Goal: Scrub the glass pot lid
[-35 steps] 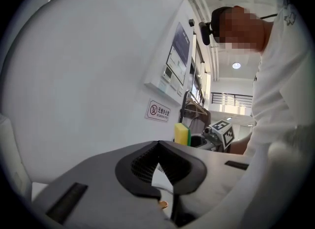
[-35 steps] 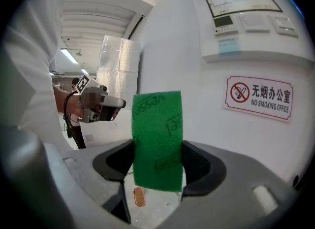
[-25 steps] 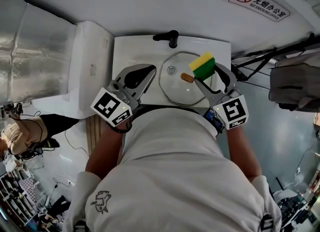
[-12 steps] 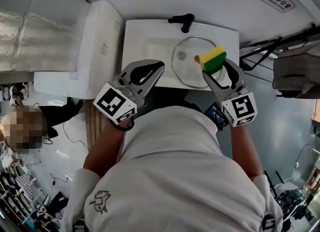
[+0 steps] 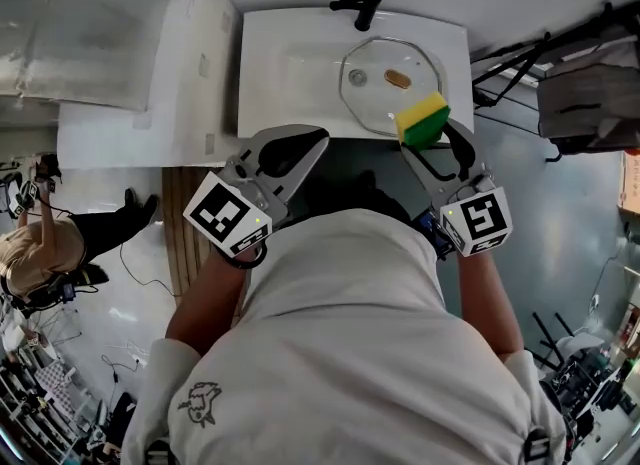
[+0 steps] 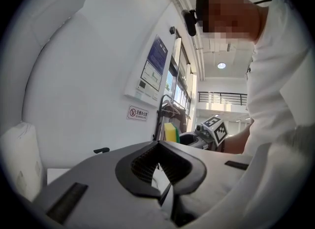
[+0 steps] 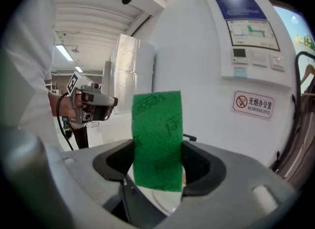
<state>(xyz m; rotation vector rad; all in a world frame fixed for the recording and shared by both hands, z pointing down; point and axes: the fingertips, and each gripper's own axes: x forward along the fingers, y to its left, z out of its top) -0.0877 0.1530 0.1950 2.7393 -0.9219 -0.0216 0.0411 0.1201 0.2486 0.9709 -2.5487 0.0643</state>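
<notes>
The glass pot lid (image 5: 390,83) lies flat in the white sink (image 5: 285,68), its brown knob (image 5: 397,79) facing up. My right gripper (image 5: 425,133) is shut on a yellow and green sponge (image 5: 422,119), held at the sink's front edge, just short of the lid. In the right gripper view the sponge's green face (image 7: 157,139) stands upright between the jaws of the right gripper (image 7: 157,161). My left gripper (image 5: 318,135) is shut and empty, in front of the sink and left of the lid. Its jaws meet tip to tip in the left gripper view (image 6: 157,144).
A black faucet (image 5: 358,1) stands at the back of the sink. A white cabinet (image 5: 190,63) adjoins the sink on the left. A dark metal rack (image 5: 520,63) stands to the right. A no-smoking sign (image 7: 252,104) hangs on the wall.
Both grippers have drawn back from the sink toward the person. The sponge, earlier over the lid, now hangs at the sink's front edge. The lid has stayed in the basin.
</notes>
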